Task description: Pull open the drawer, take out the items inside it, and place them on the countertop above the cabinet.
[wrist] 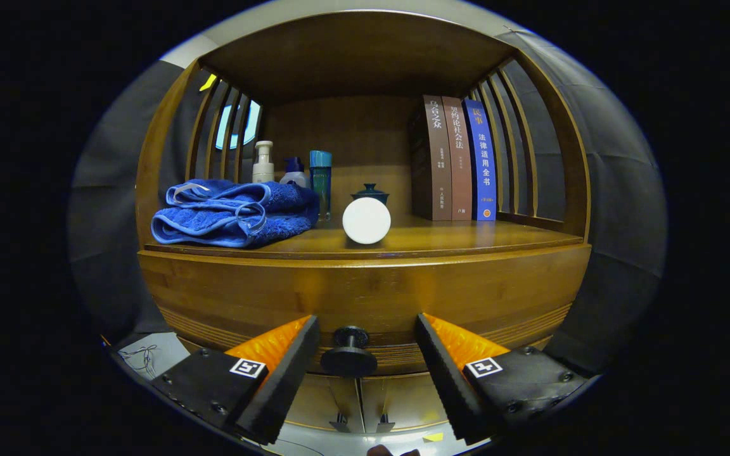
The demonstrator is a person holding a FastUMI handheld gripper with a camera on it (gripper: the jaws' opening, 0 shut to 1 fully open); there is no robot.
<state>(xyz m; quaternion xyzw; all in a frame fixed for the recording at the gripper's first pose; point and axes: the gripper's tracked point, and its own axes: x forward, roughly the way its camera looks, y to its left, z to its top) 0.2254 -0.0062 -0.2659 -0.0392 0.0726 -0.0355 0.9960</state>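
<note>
We see our gripper facing the front of a wooden cabinet, its fingers spread wide and holding nothing. Between them sits the round dark knob of the drawer; neither finger touches it, and a gap shows on each side of the knob. The drawer front looks flush with the cabinet, so we take it as closed, and we cannot see what lies inside it.

Beyond the fingers and above the drawer runs the cabinet's table, a wooden surface under a roofed recess with slatted sides. On its left part lies a folded blue towel, reaching close to the front edge. Behind the towel stand three bottles close together: a pale pump bottle, a low bottle with a blue cap and a taller teal bottle, which stands just beside the towel's right end. Near the middle of the table lies a white round object, its flat circular face turned toward us; just behind it is a small dark lidded cup. To the right, three books stand upright side by side, two brown and one blue, against the back wall.

Below the drawer we see two smaller knobs on lower cabinet doors.
</note>
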